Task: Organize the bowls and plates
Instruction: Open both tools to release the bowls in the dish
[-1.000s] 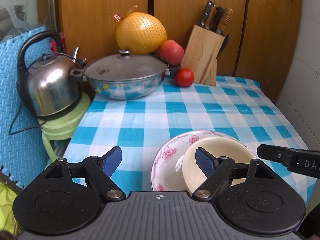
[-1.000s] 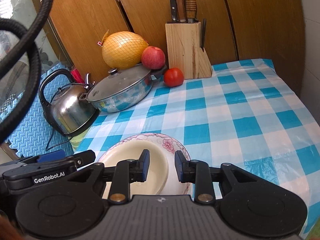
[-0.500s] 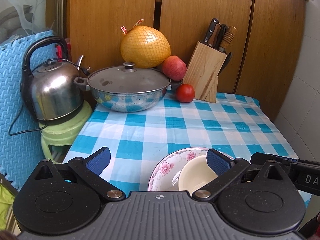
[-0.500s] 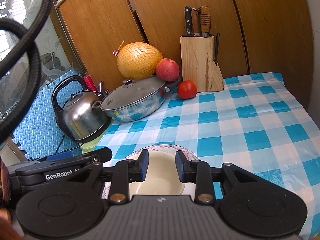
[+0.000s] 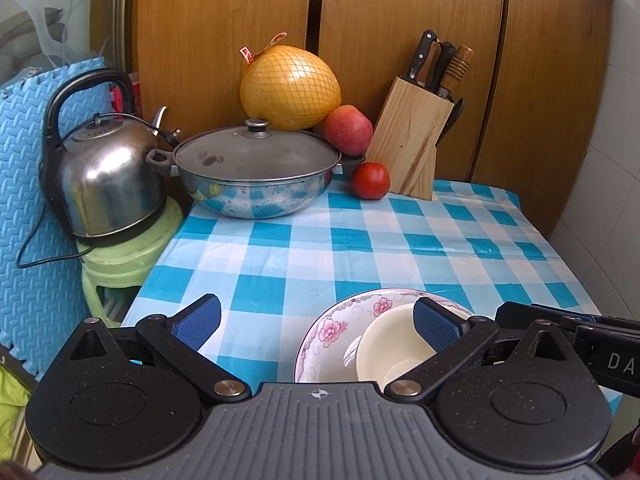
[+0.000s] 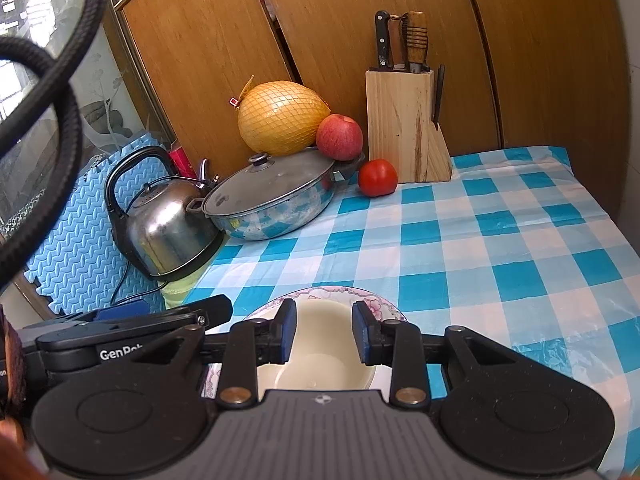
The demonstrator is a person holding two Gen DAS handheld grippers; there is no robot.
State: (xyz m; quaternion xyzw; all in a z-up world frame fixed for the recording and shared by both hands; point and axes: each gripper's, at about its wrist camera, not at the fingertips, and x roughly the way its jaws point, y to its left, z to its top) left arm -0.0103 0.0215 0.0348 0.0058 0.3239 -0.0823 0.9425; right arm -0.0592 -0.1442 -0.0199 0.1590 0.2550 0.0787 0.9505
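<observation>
A cream bowl (image 5: pixel 390 346) sits inside a wider white bowl with pink flowers (image 5: pixel 334 326) on the blue checked tablecloth, near the front edge. My left gripper (image 5: pixel 316 318) is wide open, above and behind the bowls, holding nothing. My right gripper (image 6: pixel 325 330) has its jaws part-open with a gap between the pads, empty, hovering over the cream bowl (image 6: pixel 320 364) and the flowered bowl's rim (image 6: pixel 376 305). The left gripper's body shows in the right wrist view at the left (image 6: pixel 120 338).
At the back stand a lidded pan (image 5: pixel 256 176), a netted pomelo (image 5: pixel 290 88), an apple (image 5: pixel 348 130), a tomato (image 5: pixel 371 181) and a knife block (image 5: pixel 410 144). A steel kettle (image 5: pixel 104 176) sits on a green stool (image 5: pixel 128 252) left of the table. Wooden cupboard doors behind.
Both grippers have pulled back and up from the stacked bowls. The left jaws have opened wider. The bowls have stayed in place on the cloth.
</observation>
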